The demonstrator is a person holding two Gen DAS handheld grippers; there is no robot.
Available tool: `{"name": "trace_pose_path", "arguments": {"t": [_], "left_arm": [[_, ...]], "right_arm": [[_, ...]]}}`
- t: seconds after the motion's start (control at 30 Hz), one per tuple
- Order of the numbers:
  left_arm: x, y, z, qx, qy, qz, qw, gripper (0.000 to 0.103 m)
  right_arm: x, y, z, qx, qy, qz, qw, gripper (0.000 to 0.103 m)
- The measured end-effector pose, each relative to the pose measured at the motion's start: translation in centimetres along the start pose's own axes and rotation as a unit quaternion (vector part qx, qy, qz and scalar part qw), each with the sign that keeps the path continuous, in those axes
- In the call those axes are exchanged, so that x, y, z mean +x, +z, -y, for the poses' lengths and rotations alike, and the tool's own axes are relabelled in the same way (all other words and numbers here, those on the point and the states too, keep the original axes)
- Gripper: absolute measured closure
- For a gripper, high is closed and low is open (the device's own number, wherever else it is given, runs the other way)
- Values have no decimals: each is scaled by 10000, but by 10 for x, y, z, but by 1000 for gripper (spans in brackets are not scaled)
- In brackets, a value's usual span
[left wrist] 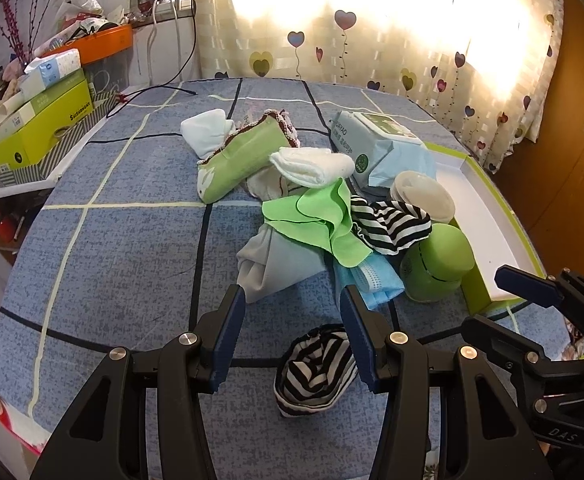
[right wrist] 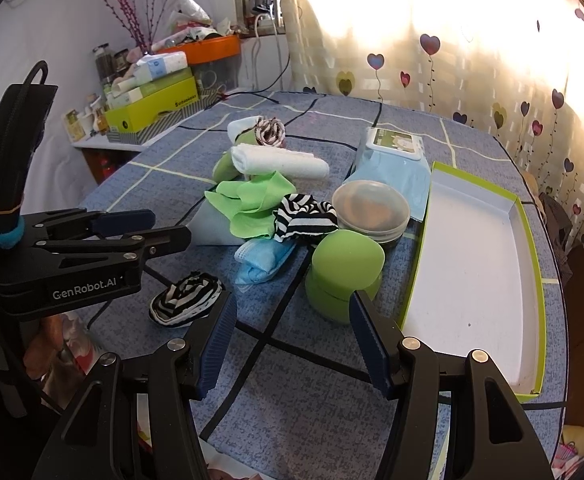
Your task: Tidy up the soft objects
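While both my grippers, left (left wrist: pixel 292 336) and right (right wrist: pixel 292 336), stand spread, a striped sock (left wrist: pixel 314 372) lies between the left's fingers. It is a soft, rumpled ball.

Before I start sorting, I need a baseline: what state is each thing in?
left gripper: open, empty
right gripper: open, empty
tray box: open, empty
round tub: lidded
wipes pack: flap shut
white towel: rolled

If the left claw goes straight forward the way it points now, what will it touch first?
Most likely the small striped cloth roll lying alone between the open fingers of the left claw. The grey cloth lies farther on. Depth is hard to judge.
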State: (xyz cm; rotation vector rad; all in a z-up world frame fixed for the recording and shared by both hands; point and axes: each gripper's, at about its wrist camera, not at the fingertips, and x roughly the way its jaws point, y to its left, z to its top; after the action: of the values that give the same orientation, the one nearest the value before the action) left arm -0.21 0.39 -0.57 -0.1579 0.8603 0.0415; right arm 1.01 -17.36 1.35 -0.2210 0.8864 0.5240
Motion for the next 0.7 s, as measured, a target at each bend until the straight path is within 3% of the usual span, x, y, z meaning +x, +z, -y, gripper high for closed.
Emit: {"name": "trace_pose_path", "arguments": {"t": [0.7], "left_arm": [[0,-2,-6,-158,-371,-22,9992,52]], "right_arm": [[1,0,-1,0,9,8,10000,45]]}}
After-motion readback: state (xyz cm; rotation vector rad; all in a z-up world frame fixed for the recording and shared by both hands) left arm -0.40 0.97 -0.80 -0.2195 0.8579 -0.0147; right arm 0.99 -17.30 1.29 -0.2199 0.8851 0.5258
